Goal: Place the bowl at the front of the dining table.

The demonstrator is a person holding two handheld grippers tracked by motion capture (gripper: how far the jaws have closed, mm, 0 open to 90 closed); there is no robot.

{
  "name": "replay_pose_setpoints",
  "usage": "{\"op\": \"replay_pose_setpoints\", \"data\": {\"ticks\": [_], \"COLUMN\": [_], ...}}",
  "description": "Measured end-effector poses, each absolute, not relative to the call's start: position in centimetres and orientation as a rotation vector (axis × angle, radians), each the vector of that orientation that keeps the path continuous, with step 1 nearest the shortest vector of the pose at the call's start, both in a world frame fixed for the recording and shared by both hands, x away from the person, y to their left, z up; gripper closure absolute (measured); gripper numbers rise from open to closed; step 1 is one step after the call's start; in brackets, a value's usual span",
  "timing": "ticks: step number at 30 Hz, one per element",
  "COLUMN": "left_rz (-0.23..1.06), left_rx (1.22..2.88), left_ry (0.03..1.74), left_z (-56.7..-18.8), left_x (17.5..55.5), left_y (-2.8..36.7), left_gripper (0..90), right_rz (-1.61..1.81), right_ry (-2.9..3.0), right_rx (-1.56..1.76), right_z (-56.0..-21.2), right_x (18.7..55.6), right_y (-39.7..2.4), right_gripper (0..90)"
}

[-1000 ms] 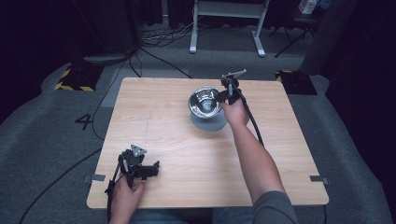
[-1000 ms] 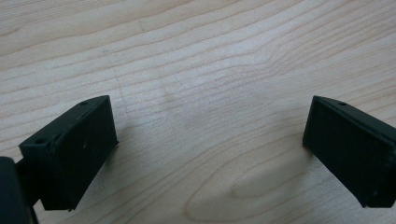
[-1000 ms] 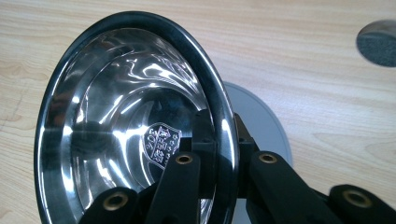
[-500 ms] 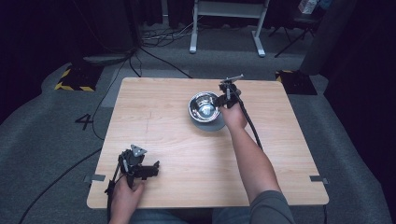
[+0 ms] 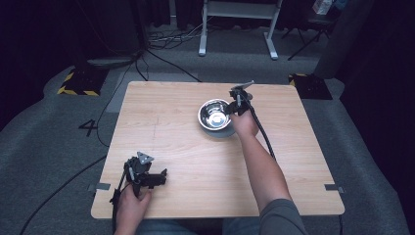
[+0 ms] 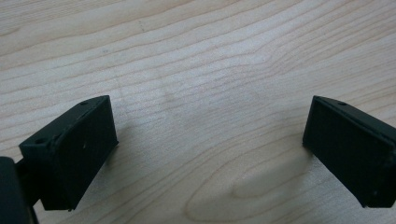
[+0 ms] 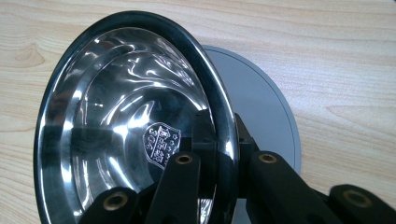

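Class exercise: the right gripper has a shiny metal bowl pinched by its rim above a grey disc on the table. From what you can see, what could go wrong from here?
1. The right gripper holds the steel bowl only by its thin, smooth rim, so it could slip or swing.
2. The bowl is tilted over the grey disc; released now, it may land off-centre or clatter.
3. The left gripper rests open far away, so it probably cannot steady the bowl.

Left tool (image 5: pixel 155 177) rests low, jaws spread; right tool (image 5: pixel 234 108) clamped, arm extended

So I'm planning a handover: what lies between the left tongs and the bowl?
Bare wooden table. In the high view nothing sits between the left tongs and the steel bowl.
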State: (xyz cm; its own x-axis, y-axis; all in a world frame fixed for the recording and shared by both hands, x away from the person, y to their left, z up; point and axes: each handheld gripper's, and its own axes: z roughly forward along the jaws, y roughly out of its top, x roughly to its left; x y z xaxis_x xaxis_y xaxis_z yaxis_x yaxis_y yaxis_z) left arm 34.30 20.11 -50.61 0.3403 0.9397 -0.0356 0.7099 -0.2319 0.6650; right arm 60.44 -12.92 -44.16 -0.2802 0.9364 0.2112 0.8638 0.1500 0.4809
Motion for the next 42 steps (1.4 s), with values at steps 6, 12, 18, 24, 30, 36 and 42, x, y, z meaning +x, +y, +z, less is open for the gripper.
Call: {"op": "replay_pose_setpoints", "data": {"ticks": [6, 12, 18, 24, 30, 36, 42], "left_rz": [0.507, 0.507, 0.506, 0.506, 0.507, 0.506, 0.506], "left_rx": [2.026, 2.026, 2.027, 2.026, 2.026, 2.026, 2.026], "left_ry": [1.435, 1.435, 1.434, 1.435, 1.435, 1.435, 1.435], "left_z": [-50.6, -50.6, -50.6, -50.6, -50.6, -50.6, -50.6], "left_x": [34.3, 34.3, 34.3, 34.3, 34.3, 34.3, 34.3], "left_y": [20.1, 20.1, 20.1, 20.1, 20.1, 20.1, 20.1], "left_gripper": [3.0, 3.0, 3.0, 3.0, 3.0, 2.9, 2.9], "right_rz": [0.795, 0.746, 0.722, 0.758, 0.778, 0.825, 0.874], "right_ry": [2.257, 2.254, 2.219, 2.18, 2.157, 2.154, 2.177], "right_rx": [1.828, 1.833, 1.845, 1.854, 1.82, 1.766, 1.727], "right_z": [-44.3, -44.9, -45.3, -44.9, -44.2, -42.8, -41.1], "right_x": [60.5, 60.6, 60.6, 60.8, 60.6, 60.1, 59.2], "right_y": [-13.4, -13.7, -14.1, -15.3, -15.8, -15.7, -16.1], "right_gripper": [85.5, 83.8, 72.9, 56.4, 54.0, 53.9, 53.9]}}
